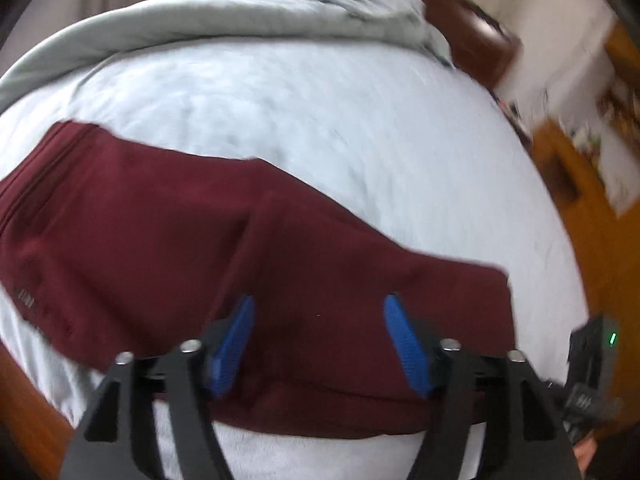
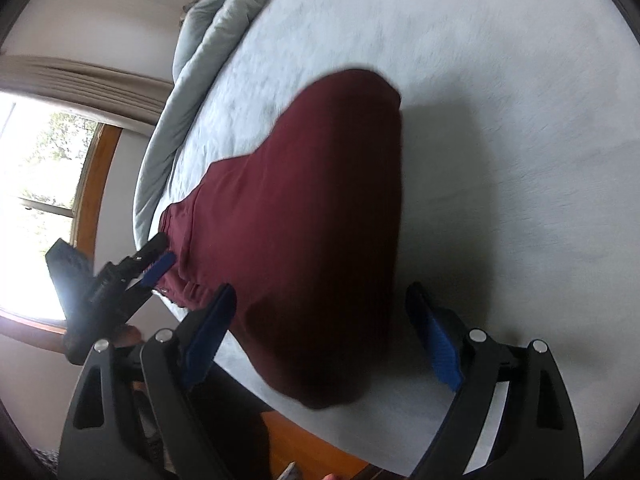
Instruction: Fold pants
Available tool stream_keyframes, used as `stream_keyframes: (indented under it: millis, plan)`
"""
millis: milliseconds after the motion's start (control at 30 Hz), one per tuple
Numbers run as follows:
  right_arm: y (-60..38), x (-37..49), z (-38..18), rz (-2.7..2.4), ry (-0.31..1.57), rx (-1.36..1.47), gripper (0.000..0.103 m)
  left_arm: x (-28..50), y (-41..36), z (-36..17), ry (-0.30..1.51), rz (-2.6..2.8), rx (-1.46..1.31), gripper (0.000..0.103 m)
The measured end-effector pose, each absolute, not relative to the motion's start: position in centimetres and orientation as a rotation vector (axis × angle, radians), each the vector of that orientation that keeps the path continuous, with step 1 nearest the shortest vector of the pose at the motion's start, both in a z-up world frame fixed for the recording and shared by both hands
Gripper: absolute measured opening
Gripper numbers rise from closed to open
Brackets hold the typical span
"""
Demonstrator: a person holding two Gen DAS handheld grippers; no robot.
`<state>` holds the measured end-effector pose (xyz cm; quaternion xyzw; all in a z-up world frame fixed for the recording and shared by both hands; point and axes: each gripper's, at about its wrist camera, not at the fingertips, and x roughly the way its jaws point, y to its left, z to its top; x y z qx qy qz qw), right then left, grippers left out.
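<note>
Apparently bedroom, pale bed (image 2: 500, 128), maroon pants (image 2: 312, 220)

Fingers: mine on the left gripper (image 1: 318, 344) end in ribbed blue pads (image 1: 236, 346) set on black holders.
Linkage: black angled arms, each with triangular cut-outs and round silver pivot screws (image 1: 190, 346).
Right gripper (image 2: 320, 340): same build, blue pads (image 2: 440, 350), black arms, silver screws (image 2: 477, 335).
Side box: a black module (image 1: 596, 344) with a small green light.
</note>
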<state>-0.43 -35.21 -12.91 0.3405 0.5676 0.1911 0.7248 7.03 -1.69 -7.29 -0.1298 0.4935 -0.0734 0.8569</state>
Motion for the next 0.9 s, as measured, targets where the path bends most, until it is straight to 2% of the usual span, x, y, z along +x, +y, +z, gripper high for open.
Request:
stream_keyframes:
  millis: [33,100,133,200,300,467,567,633,667,800,900]
  plan:
    - [-34.9,-0.2,-13.5,0.444,1.269,0.776,0.072,7.1,-1.4,-8.1,1.051,-0.14,-0.264,0.075]
    - [-34.2,-0.1,-14.4,0.437,1.29,0.772,0.054,8.3,-1.5,-9.9,1.098,-0.138,-0.263,0.075]
    - [-34.0,-0.2,-14.5,0.436,1.292,0.759,0.05,8.1,-1.4,-10.1,1.089,-0.14,-0.246,0.075]
    - [-34.3,-0.4,-14.0,0.469,1.275,0.8,0.033,7.5,-1.8,-10.1,1.079,-0.155,-0.19,0.075]
    - [-34.7,-0.9,-11.7,0.479,1.242,0.788,0.026,6.5,-1.9,-9.7,1.072,-0.201,-0.221,0.075]
    - [-35.4,-2.2,-8.7,0.414,1.24,0.719,0.025,5.8,-3.4,-10.0,1.061,-0.235,-0.213,0.077]
    - [-33.2,-1.2,-11.6,0.317,1.319,0.582,0.026,5.5,-4.3,-11.1,1.038,-0.235,-0.12,0.077]
    - [-33.5,-0.9,-13.5,0.301,1.338,0.631,0.027,4.9,-5.3,-11.3,1.02,-0.236,-0.028,0.078]
    - [-33.8,-0.9,-13.5,0.31,1.332,0.656,0.029,4.6,-5.7,-11.3,1.014,-0.235,0.015,0.078]
    - [-33.6,-1.0,-10.6,0.294,1.298,0.544,0.047,4.4,-6.1,-10.5,1.022,-0.228,0.03,0.077]
    - [-33.5,-1.2,-7.4,0.222,1.239,0.406,0.047,4.9,-4.7,-8.7,1.04,-0.255,-0.113,0.077]
